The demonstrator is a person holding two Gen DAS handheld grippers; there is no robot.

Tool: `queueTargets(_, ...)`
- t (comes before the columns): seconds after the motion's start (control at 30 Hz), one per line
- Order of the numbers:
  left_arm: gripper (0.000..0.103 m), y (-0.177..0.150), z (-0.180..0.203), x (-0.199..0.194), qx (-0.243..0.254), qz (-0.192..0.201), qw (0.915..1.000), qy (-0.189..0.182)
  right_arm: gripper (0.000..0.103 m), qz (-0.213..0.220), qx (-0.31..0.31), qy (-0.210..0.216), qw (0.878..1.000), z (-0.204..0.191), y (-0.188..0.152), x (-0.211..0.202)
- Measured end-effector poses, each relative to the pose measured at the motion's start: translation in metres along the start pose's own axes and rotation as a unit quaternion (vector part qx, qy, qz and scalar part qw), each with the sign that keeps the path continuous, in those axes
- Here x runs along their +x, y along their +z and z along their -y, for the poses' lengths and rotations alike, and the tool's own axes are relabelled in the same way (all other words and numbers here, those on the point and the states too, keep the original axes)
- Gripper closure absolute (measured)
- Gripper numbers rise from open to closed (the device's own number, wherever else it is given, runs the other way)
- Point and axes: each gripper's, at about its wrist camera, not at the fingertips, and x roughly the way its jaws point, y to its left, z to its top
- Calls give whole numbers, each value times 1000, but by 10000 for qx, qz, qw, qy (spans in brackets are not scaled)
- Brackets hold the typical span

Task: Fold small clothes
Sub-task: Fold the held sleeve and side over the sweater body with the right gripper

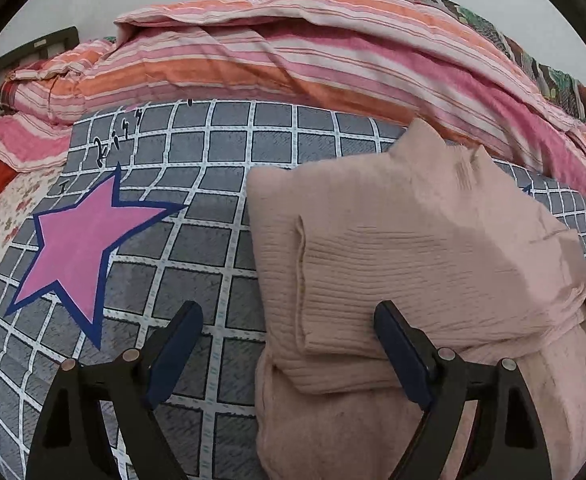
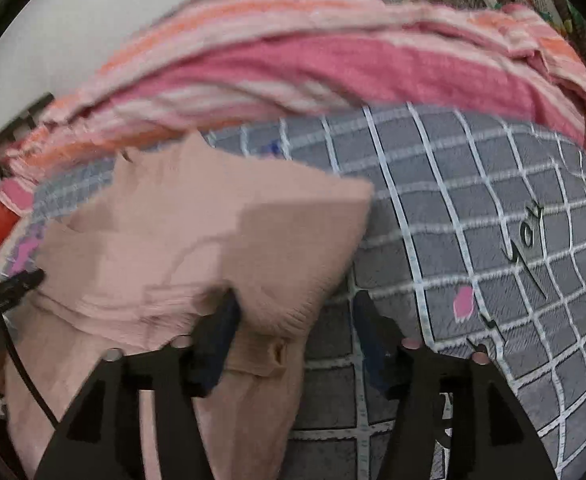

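Note:
A pale pink ribbed knit garment (image 1: pixel 433 248) lies partly folded on the grey checked bedsheet (image 1: pixel 213 240), its upper half doubled over the lower. My left gripper (image 1: pixel 289 340) is open and empty, its right finger (image 1: pixel 403 356) over the garment's left edge and its left finger (image 1: pixel 173 356) over the sheet. In the right wrist view the garment (image 2: pixel 197 232) fills the left. My right gripper (image 2: pixel 293 344) is open, straddling the garment's right edge; the cloth hangs between the fingers, not pinched. This view is blurred.
A striped pink and orange quilt (image 1: pixel 293 52) is piled along the far side of the bed (image 2: pixel 293 68). A pink star (image 1: pixel 81 248) is printed on the sheet at left. A dark headboard (image 1: pixel 21 60) stands at the far left. Open sheet (image 2: pixel 493 220) lies right of the garment.

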Motion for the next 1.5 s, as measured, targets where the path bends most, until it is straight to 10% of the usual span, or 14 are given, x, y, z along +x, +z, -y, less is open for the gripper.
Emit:
queueTargets(0.33, 17, 3, -9, -15, -211, 390, 9986, -287, 42, 684, 253, 725, 9947, 8, 8, -41)
queueTargets(0.5, 17, 1, -10, -3, -262, 115, 9995, -152, 43, -72, 147, -111, 9998, -1, 1, 6)
queueTargets(0.77, 17, -4, -14, -1, -355, 21, 9992, -201, 43, 128, 92, -431, 9989, -2, -7, 1)
queueTargets(1.5, 32, -35, -1, -40, 143, 181, 9974, -685, 44, 839, -86, -89, 9964, -24, -42, -64)
